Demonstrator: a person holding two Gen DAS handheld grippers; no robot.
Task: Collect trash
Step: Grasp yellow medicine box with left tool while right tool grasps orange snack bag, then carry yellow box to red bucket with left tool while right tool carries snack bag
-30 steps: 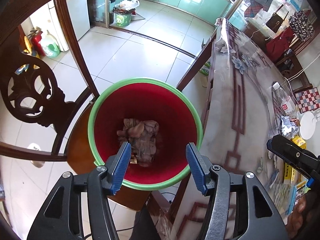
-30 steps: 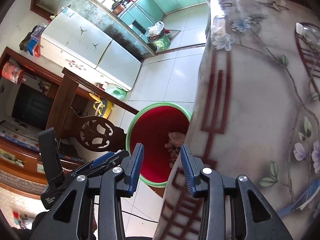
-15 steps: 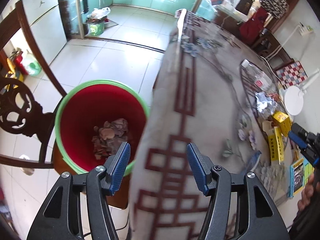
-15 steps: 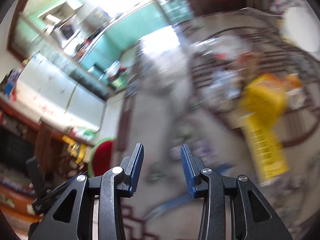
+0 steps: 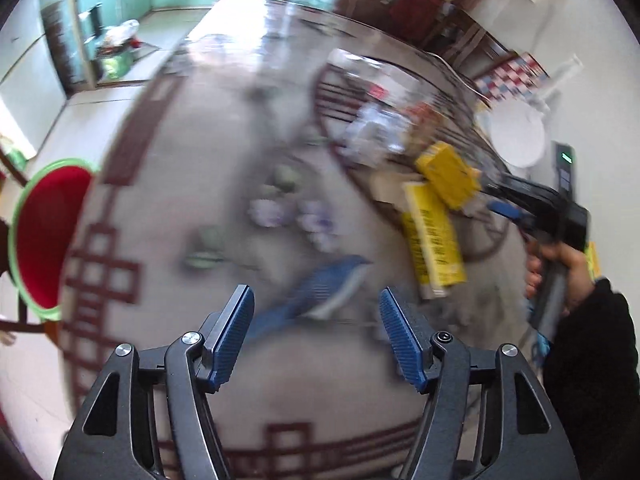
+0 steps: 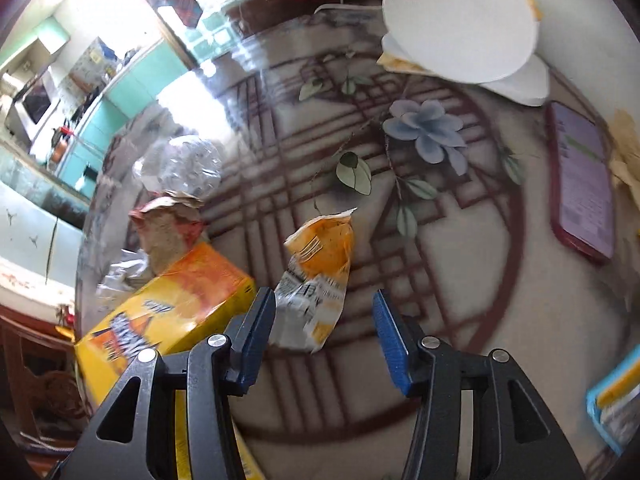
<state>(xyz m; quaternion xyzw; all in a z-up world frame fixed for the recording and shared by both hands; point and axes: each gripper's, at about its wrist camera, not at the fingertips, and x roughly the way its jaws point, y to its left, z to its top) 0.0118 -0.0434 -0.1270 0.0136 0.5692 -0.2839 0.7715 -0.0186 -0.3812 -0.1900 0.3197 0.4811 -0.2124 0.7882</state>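
A torn orange and white snack wrapper (image 6: 320,276) lies on the patterned tablecloth (image 6: 460,280), just ahead of my open, empty right gripper (image 6: 324,332). Left of it are a yellow box (image 6: 168,312), a crumpled brown bag (image 6: 168,228) and a crushed clear bottle (image 6: 184,168). My left gripper (image 5: 316,336) is open and empty above the table; its view is blurred. The red bin with a green rim (image 5: 44,236) stands off the table's left edge. The yellow boxes (image 5: 436,224) and the right gripper (image 5: 540,204) show at the right of the left wrist view.
A white round lamp base (image 6: 460,20) stands at the back of the table. A phone in a red case (image 6: 580,176) lies at the right. A blue-edged packet (image 6: 616,404) is at the lower right. A dark wooden chair (image 5: 8,208) is beside the bin.
Both grippers have swung from over the bin to the right, over the table. The right gripper now points at the snack wrapper and its jaws are wider apart.
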